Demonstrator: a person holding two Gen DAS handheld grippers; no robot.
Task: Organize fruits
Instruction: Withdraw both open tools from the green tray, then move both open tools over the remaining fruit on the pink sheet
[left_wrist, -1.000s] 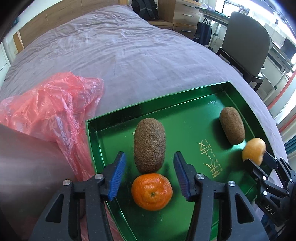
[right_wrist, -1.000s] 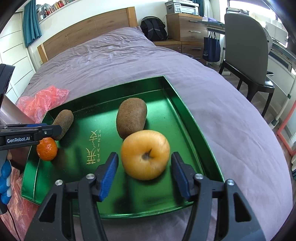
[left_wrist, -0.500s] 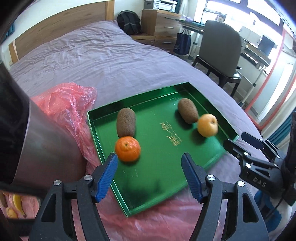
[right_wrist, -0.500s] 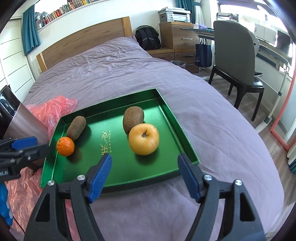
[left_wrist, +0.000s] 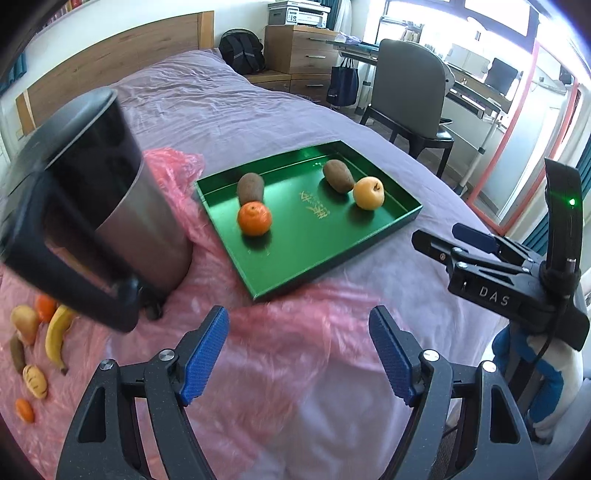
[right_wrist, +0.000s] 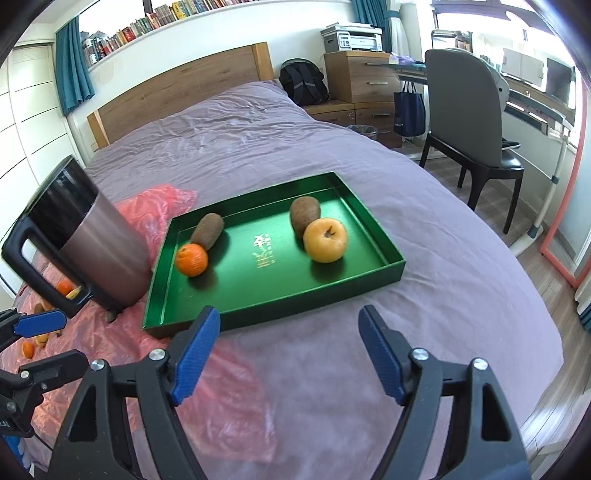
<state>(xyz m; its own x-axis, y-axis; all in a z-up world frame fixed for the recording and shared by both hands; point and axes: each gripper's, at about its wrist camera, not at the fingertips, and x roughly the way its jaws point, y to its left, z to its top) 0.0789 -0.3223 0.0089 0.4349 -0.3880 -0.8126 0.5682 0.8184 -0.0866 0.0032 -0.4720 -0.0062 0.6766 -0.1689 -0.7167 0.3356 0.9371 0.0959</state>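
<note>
A green tray (left_wrist: 295, 258) (right_wrist: 258, 306) lies on the purple bed. In it rest an orange (left_wrist: 254, 219) (right_wrist: 191, 259) touching a brown kiwi (left_wrist: 250, 188) (right_wrist: 207, 230), and a yellow apple (left_wrist: 368, 192) (right_wrist: 325, 240) touching a second kiwi (left_wrist: 338, 175) (right_wrist: 304, 213). My left gripper (left_wrist: 299, 354) hovers over pink plastic short of the tray, its jaws opening with nothing between them. My right gripper (right_wrist: 288, 354) hangs above the bedcover in front of the tray, jaws opening and empty. Each gripper shows side-on in the other's view, the right gripper (left_wrist: 476, 240) and the left gripper (right_wrist: 37, 325).
A steel jug with a black handle (left_wrist: 107, 214) (right_wrist: 88, 243) stands on pink plastic sheet (left_wrist: 288, 350) left of the tray. Behind it lie loose fruits: a banana (left_wrist: 57, 338), oranges and others. A chair (right_wrist: 465, 110), desk and dresser stand right of the bed.
Both grippers have let go, the left of the orange and the right of the apple, opened wider, and pulled back and up from the tray. The jug and loose fruits came into view.
</note>
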